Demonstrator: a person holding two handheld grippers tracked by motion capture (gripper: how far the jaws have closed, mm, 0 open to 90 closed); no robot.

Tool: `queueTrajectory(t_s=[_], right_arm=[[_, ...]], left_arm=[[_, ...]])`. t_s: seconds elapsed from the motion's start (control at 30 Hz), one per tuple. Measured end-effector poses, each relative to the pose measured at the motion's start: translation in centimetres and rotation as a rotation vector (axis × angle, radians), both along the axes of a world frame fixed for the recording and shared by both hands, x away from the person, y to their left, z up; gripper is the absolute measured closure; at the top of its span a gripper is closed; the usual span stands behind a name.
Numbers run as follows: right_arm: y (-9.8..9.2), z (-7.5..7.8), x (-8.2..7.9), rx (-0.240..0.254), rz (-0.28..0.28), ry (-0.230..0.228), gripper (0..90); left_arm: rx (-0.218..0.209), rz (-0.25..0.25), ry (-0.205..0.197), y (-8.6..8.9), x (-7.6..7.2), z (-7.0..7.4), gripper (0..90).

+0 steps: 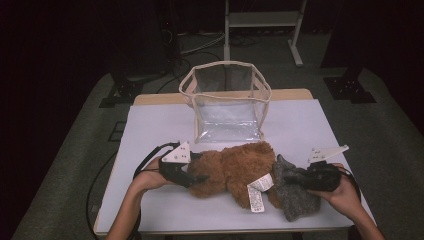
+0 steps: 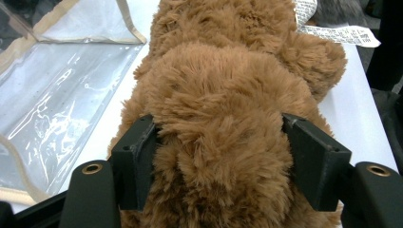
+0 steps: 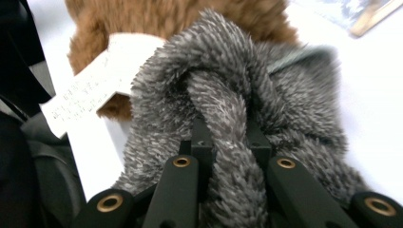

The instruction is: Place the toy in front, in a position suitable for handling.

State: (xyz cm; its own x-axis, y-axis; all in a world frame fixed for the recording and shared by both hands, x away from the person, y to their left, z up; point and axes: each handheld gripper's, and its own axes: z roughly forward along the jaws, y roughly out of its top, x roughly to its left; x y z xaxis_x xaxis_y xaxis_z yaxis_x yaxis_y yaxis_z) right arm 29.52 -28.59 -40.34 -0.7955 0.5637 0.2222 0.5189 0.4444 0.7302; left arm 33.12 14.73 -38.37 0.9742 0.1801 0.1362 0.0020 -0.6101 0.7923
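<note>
Bag [image 1: 226,102]: stands on the bench [image 1: 150,125], at the rear, middle.
Plush toy [image 1: 232,170]: lies on the bench just in front of the bag.
Fuzzy cloth [image 1: 295,197]: touches the toy's right end.
Label [image 1: 260,192]: lies on the toy (near the cloth).
Left gripper [image 1: 197,176]: at the toy's left end.
Right gripper [image 1: 292,177]: on the cloth.

3 cameras: 1 fixed overhead, 1 riding on each gripper.

The high view looks forward and down from the person's side, taking in the whole white table [image 1: 300,125], the clear bag [image 1: 227,100] at its far side and both forearms at the bottom edge. The left gripper view sits very close behind its 2 jaws, facing along the brown plush toy [image 2: 218,123] with the bag at its left. The right gripper view looks closely along its jaws at the grey plush piece [image 3: 228,123]. All 3 views share the brown toy and its white label [image 1: 260,192].
</note>
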Motion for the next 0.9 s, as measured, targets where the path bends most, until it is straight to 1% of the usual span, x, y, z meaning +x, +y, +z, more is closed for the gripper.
queueTrajectory(t_s=[0.03, 0.07, 0.1, 0.13, 0.2, 0.27, 0.3, 0.33, 0.37, 0.4, 0.43, 0.47, 0.5, 0.53, 0.57, 0.63, 0.7, 0.73, 0.77, 0.83, 0.87, 0.9], right_arm=[[-0.3, 0.7, 0.1, 0.020, -0.003, -0.012, 78.9], [-0.4, 1.3, 0.2, 0.026, -0.006, -0.020, 78.9], [-0.4, 2.1, 0.3, 0.036, -0.003, -0.038, 78.9], [-0.2, 3.0, 0.6, 0.045, 0.002, -0.058, 78.9], [0.8, 5.2, 1.4, 0.059, 0.025, -0.103, 78.9], [2.1, 6.7, 2.2, 0.058, 0.050, -0.135, 78.9], [3.3, 7.6, 2.7, 0.052, 0.072, -0.152, 78.9], [4.3, 8.2, 3.2, 0.045, 0.093, -0.167, 78.9], [5.4, 8.7, 3.7, 0.037, 0.117, -0.172, 78.8], [5.4, 8.7, 3.7, 0.037, 0.117, -0.172, 78.8], [6.3, 8.9, 4.1, 0.031, 0.132, -0.178, 78.8], [7.9, 9.3, 4.8, 0.006, 0.158, -0.182, 78.7], [9.6, 9.3, 5.6, -0.034, 0.180, -0.174, 78.6], [10.1, 9.1, 5.9, -0.055, 0.185, -0.170, 78.6], [10.5, 8.8, 6.1, -0.075, 0.189, -0.165, 78.5], [11.1, 7.4, 6.6, -0.128, 0.207, -0.119, 78.5], [11.1, 6.4, 6.5, -0.153, 0.205, -0.109, 78.6], [10.9, 6.0, 6.3, -0.146, 0.201, -0.103, 78.8], [10.5, 5.8, 6.0, -0.128, 0.195, -0.096, 78.9], [9.9, 5.4, 5.5, -0.114, 0.198, -0.096, 78.9], [9.8, 5.3, 5.4, -0.108, 0.199, -0.093, 79.0], [9.6, 5.2, 5.2, -0.097, 0.200, -0.092, 79.0]], left_arm=[[0.001, -0.002, -0.002, 0.0, 0.0, 0.0, 32.6], [0.001, -0.004, -0.003, -0.1, -0.1, 0.0, 32.7], [0.002, -0.006, -0.004, -0.1, -0.1, 0.0, 32.8], [0.002, -0.006, -0.004, -0.1, -0.1, 0.0, 32.9], [0.004, -0.013, -0.011, -0.3, -0.3, 0.0, 32.9], [0.012, -0.018, -0.022, -0.5, -0.4, 0.0, 32.9], [0.010, -0.018, -0.021, -0.5, -0.5, 0.0, 32.9], [0.018, -0.021, -0.028, -0.6, -0.5, 0.1, 32.9], [0.020, -0.024, -0.032, -0.6, -0.6, 0.1, 32.9], [0.020, -0.024, -0.032, -0.6, -0.6, 0.1, 32.9], [0.024, -0.027, -0.037, -0.7, -0.7, 0.1, 32.9], [0.027, -0.026, -0.040, -0.7, -0.7, 0.1, 32.9], [0.031, -0.029, -0.046, -0.7, -0.8, 0.2, 32.8], [0.028, -0.029, -0.046, -0.7, -0.8, 0.2, 32.8], [0.024, -0.028, -0.044, -0.6, -0.8, 0.2, 32.7], [0.011, -0.027, -0.033, -0.5, -0.7, 0.1, 31.5], [-0.008, -0.023, -0.022, -0.2, -0.5, 0.2, 28.9], [-0.016, -0.020, -0.016, -0.2, -0.5, 0.3, 27.3], [-0.017, -0.014, -0.005, -0.1, -0.5, 0.3, 23.0], [0.000, 0.012, 0.026, -0.3, -0.3, 0.2, 13.2], [0.000, 0.027, 0.044, -0.3, -0.2, 0.1, 9.4], [-0.008, 0.027, 0.062, -0.4, -0.1, -0.1, 7.6]])
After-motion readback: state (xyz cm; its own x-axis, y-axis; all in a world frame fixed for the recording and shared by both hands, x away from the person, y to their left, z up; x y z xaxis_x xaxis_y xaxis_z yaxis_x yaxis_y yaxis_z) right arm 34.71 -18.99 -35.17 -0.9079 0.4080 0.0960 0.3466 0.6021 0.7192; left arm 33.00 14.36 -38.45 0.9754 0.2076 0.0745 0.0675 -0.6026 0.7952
